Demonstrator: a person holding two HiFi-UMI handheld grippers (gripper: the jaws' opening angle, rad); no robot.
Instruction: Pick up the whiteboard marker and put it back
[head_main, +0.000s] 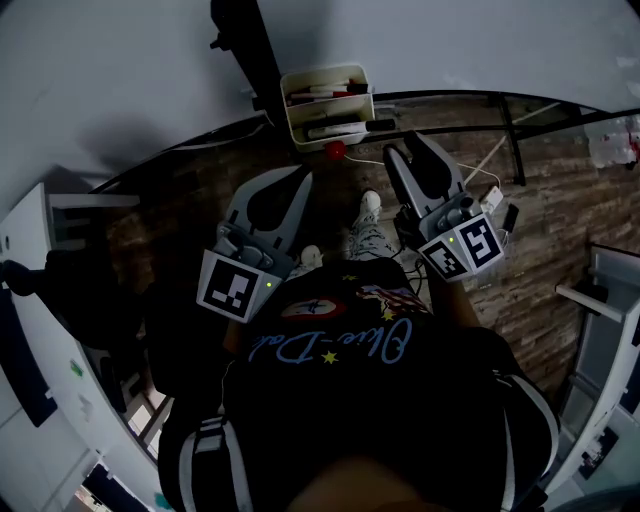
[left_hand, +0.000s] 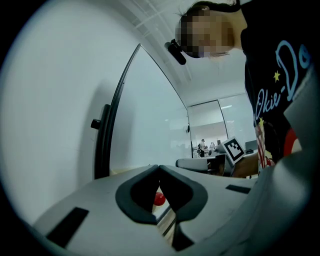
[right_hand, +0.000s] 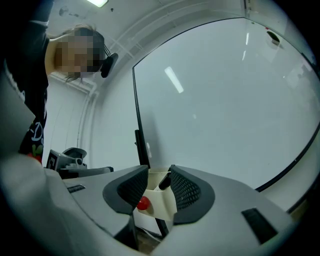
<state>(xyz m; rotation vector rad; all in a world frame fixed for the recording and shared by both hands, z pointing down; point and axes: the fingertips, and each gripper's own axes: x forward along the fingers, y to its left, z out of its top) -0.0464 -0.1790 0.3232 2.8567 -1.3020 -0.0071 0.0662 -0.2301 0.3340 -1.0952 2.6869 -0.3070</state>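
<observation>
The right hand-held gripper (head_main: 403, 146) is released: in its own view (right_hand: 159, 173) the two ribbed pads stand apart with nothing gripped between them, and the gap frames a cream marker holder (right_hand: 161, 201) beyond the tips. The black whiteboard marker (head_main: 346, 129) lies in that holder (head_main: 291, 112), in the compartment nearest the person, one end poking out past the holder's wall at 3 o'clock, just beside the open tips but not touching them; from the right gripper view only its dark end (right_hand: 164, 182) shows above the holder's rim. More markers, some with red on them, lie in the compartment behind. A small red round thing (head_main: 336, 151) sits at 6 o'clock of the holder, also seen low in the right gap (right_hand: 143, 203). In the head view the right hand-held gripper sits at about 5 o'clock of the holder. The left hand-held gripper (head_main: 302, 174) is clenched on nothing, its dark pads meeting at the tips (left_hand: 159, 168), and it sits at about 7 o'clock of the holder, well apart from the marker; the red round thing (left_hand: 159, 198) shows below its pads. The holder hangs at the lower edge of a whiteboard (head_main: 420, 40) with a dark frame, and a wood-patterned floor (head_main: 560, 200) lies beneath
</observation>
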